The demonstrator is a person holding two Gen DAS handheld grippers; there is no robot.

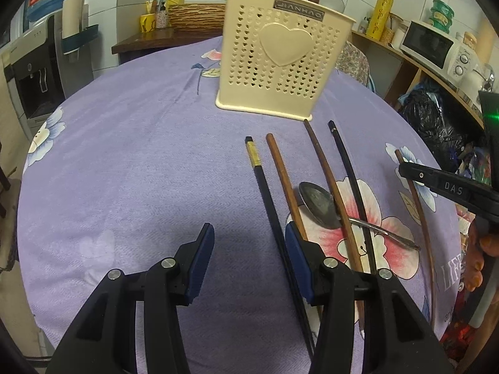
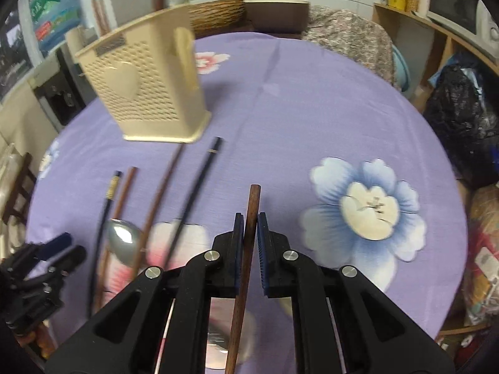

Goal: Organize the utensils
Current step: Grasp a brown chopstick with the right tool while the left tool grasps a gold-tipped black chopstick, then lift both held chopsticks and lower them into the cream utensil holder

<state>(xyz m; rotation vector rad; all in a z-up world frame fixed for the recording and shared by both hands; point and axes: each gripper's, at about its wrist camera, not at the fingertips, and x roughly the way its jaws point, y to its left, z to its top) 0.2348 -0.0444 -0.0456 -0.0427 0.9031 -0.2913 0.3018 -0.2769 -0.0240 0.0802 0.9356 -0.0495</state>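
A cream perforated utensil holder (image 1: pixel 280 59) with a heart on its face stands on the purple tablecloth; it also shows in the right wrist view (image 2: pixel 146 90). Several chopsticks lie in front of it: a black one with a gold band (image 1: pixel 265 193), brown ones (image 1: pixel 285 180) and a dark one (image 1: pixel 349 168). A metal spoon (image 1: pixel 318 204) lies under them. My left gripper (image 1: pixel 249 249) is open and empty, low over the cloth beside the black chopstick. My right gripper (image 2: pixel 250 233) is shut on a brown chopstick (image 2: pixel 251 218), seen also in the left wrist view (image 1: pixel 418 193).
The round table (image 2: pixel 312 99) carries a purple floral cloth. A chair back with patterned cloth (image 2: pixel 349 40) stands at the far side. A wooden shelf with a microwave (image 1: pixel 433 48) is on the right. Black bags (image 2: pixel 461 118) sit at the right, a water dispenser (image 1: pixel 34 71) at the left.
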